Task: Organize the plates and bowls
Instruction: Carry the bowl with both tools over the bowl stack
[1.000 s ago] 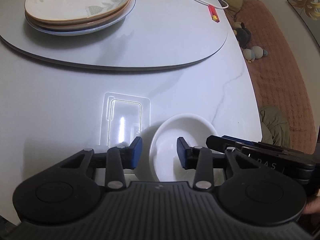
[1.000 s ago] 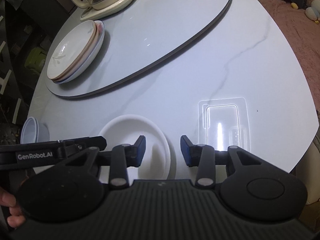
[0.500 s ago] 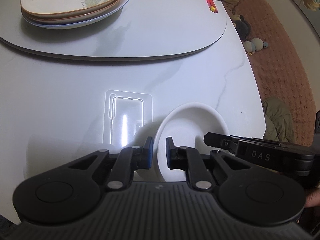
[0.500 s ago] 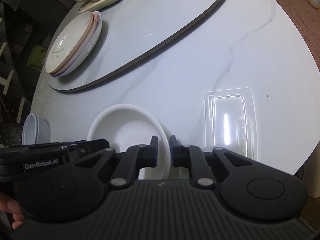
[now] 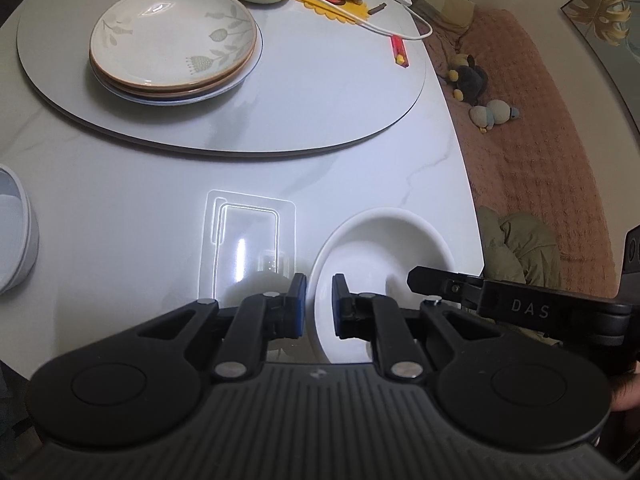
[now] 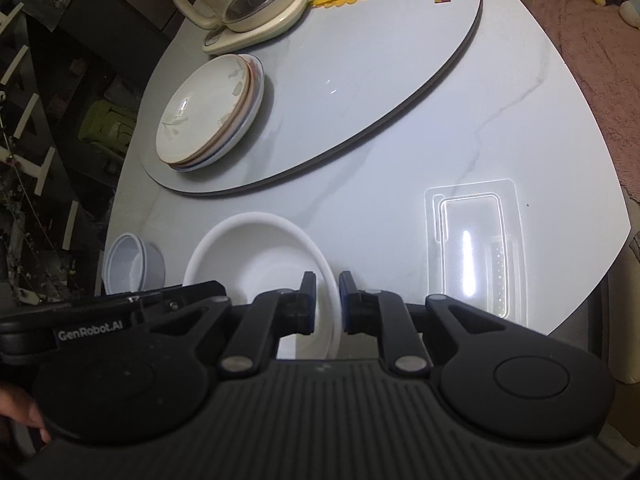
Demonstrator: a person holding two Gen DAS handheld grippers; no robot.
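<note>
A white bowl (image 5: 384,248) is held between both grippers above the marble table (image 5: 120,208). My left gripper (image 5: 320,300) is shut on the bowl's left rim. My right gripper (image 6: 327,300) is shut on the bowl's (image 6: 256,248) right rim. A stack of leaf-patterned plates (image 5: 172,40) sits on the grey turntable (image 5: 320,100); it also shows in the right wrist view (image 6: 212,112). A small pale bowl (image 6: 132,260) stands at the table's left edge, and its rim shows in the left wrist view (image 5: 16,236).
A glass kettle on a cream base (image 6: 248,4), a yellow mat (image 5: 336,0), a white cable and a red item (image 5: 400,50) lie on the far side of the turntable. The table's edge is close at the right, by a pink sofa with toys (image 5: 480,88).
Both grippers went from open to shut on the white bowl's rim, then lifted it; the views now show more of the table and the far kettle.
</note>
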